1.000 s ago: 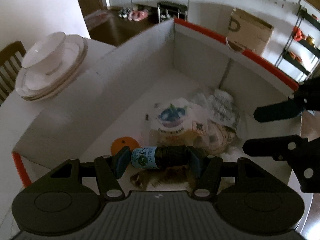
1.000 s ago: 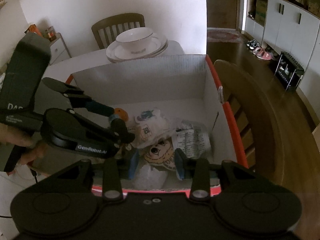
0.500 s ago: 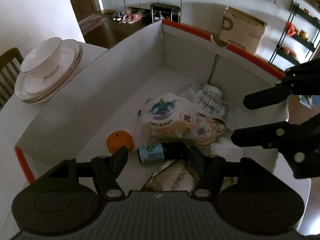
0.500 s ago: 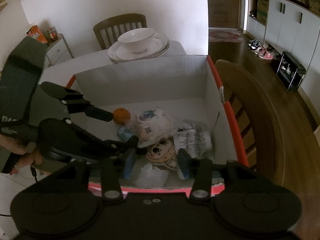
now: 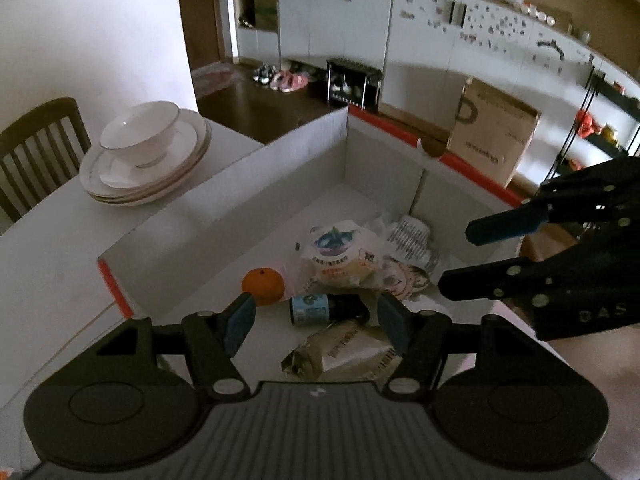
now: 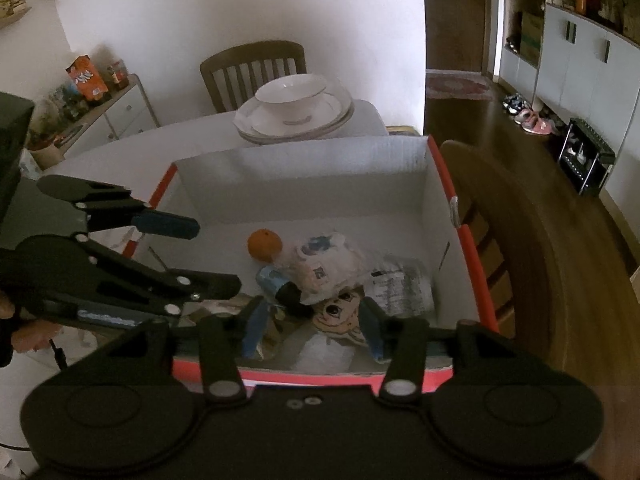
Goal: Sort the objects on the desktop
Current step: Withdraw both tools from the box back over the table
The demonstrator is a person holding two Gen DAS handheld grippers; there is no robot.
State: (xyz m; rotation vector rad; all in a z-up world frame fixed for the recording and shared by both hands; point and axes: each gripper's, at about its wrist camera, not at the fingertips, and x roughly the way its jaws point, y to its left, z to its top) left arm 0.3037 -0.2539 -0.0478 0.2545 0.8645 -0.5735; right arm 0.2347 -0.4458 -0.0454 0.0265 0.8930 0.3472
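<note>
Cardboard box [image 5: 280, 184] holds the bottle [image 5: 326, 309], below the empty, parted left gripper [image 5: 316, 320]. Right gripper [image 6: 312, 330] opening, empty. Lift both clear of the rim.

The left gripper [image 5: 316, 322] hangs over a white cardboard box with an orange-red rim [image 5: 472, 168], its jaws apart with nothing between the blue pads. Below them, on the box floor, a small dark bottle with a blue label [image 5: 326, 309] lies on its side. A round orange fruit [image 5: 263, 286] sits just beside the bottle. Crumpled snack packets [image 5: 340, 256] are heaped behind it. The right gripper [image 5: 476, 254] reaches in over the box's right edge, its jaws opening and empty. A white bowl on stacked white plates [image 5: 144, 152] rests on the white surface [image 5: 48, 264].
</note>
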